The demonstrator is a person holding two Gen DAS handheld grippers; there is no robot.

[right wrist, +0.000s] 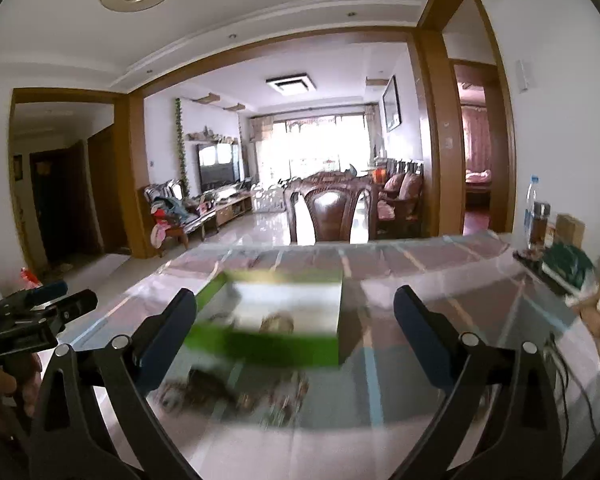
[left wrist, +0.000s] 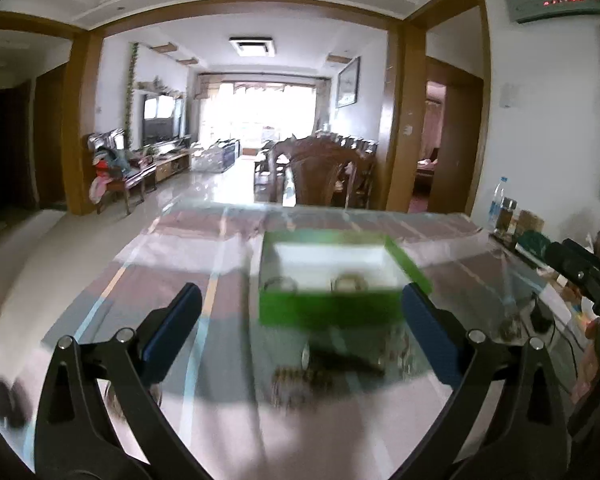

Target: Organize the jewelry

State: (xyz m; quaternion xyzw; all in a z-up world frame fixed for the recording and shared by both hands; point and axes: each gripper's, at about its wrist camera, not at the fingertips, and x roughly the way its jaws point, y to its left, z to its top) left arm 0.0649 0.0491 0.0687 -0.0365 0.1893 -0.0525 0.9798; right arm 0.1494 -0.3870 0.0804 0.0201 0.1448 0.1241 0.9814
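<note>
A green box point(left wrist: 332, 280) with a white lining stands on the glass-topped table point(left wrist: 180, 280); two bracelets point(left wrist: 352, 282) lie inside it. It also shows in the right wrist view point(right wrist: 276, 320). Loose jewelry point(left wrist: 300, 380), blurred, lies on the glass in front of the box and shows in the right wrist view point(right wrist: 228, 396). My left gripper point(left wrist: 300, 320) is open and empty, above the loose jewelry. My right gripper point(right wrist: 296, 320) is open and empty, just before the box. The right gripper point(left wrist: 584, 272) shows at the left view's right edge.
Bottles and jars point(left wrist: 508, 212) and a green packet point(right wrist: 568, 260) stand along the table's right side by the wall. A cable point(right wrist: 564, 372) lies at the right. A wooden chair point(right wrist: 332, 212) stands at the far edge. A dark object point(left wrist: 8, 400) lies near left.
</note>
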